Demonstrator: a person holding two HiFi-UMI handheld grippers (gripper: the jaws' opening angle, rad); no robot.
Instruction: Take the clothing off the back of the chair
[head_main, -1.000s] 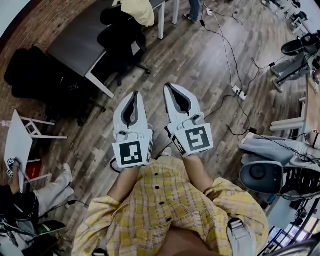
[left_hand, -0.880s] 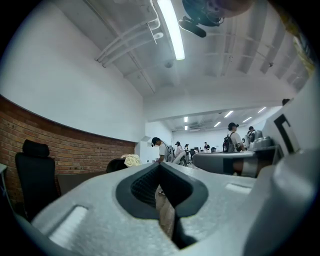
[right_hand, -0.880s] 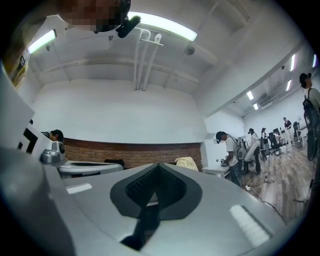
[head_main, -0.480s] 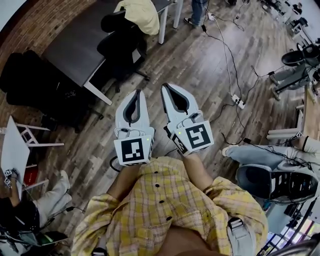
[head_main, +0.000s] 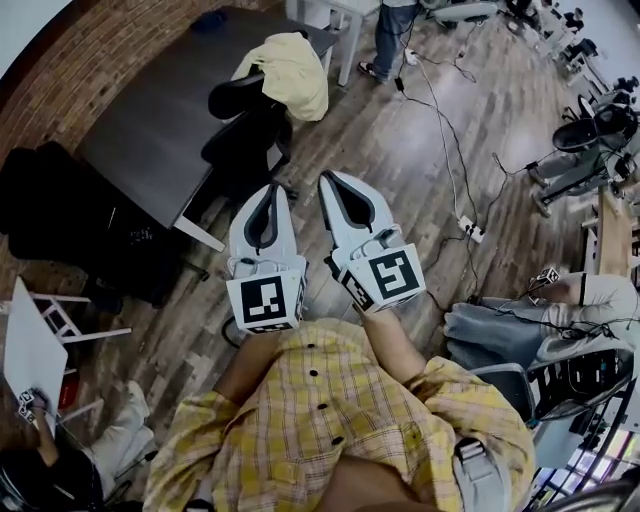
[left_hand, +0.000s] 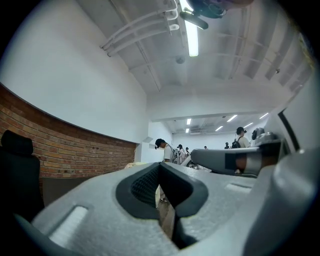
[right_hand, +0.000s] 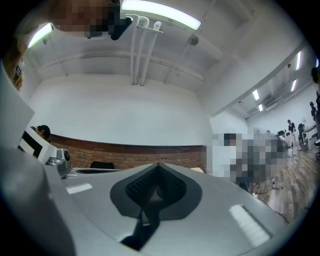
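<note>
Coming nearer to the chair (head_main: 245, 135)
Its yellow clothing (head_main: 292, 75) is closer now; my left gripper (head_main: 269, 187) and right gripper (head_main: 326, 178) are both closed, empty.

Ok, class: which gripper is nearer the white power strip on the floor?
Right. The right gripper sits left of the power strip in the head view; the left gripper lies farther left, beyond it.

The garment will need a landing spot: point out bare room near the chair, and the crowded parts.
The dark desk top is mostly bare between the brick wall and the black chair bearing the yellow garment. Bare floor runs right of the chair up to the power strip. Crowded: black clutter left of the desk.
</note>
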